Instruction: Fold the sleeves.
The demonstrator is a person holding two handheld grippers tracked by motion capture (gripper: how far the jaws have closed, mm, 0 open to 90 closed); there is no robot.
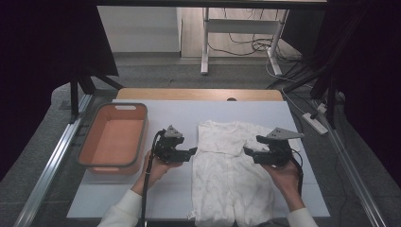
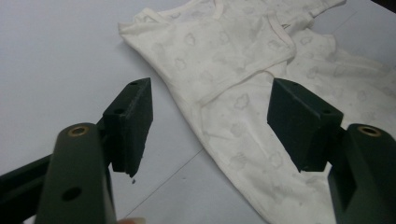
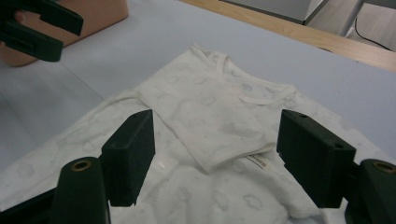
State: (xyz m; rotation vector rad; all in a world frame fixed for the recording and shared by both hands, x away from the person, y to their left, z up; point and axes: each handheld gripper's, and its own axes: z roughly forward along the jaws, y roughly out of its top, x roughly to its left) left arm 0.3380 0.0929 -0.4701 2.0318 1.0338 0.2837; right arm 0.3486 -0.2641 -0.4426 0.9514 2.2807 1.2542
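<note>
The left gripper (image 1: 193, 152) has its jaws spread wide, with nothing between them; in its own view (image 2: 210, 121) the gap frames the near left edge of a cream baby garment (image 2: 243, 70) and a strip of bare table covering. It hovers just beside the garment's left edge, and I cannot tell whether a jaw tip brushes the cloth. The right gripper (image 1: 247, 152) is likewise spread wide and holds nothing; in its own view (image 3: 215, 158) the jaws stand over the garment (image 3: 205, 107), a folded-over flap with a small label lying between them. The two grippers face each other across the cloth, each held in one of the person's hands (image 1: 158, 168).

The garment (image 1: 227, 170) lies flat on the middle of the table, neck towards the far side, legs reaching the near edge.

At the left of the table stands an orange tub (image 1: 97, 163) with a grey rim; nothing shows inside it.

The table is covered with a pale sheet (image 1: 118, 194), with a wooden edge (image 1: 198, 94) showing at the far side. Beyond it is grey carpet, a white desk frame (image 1: 206, 42) and loose cables (image 1: 246, 47); dark curtains hang at both sides.
</note>
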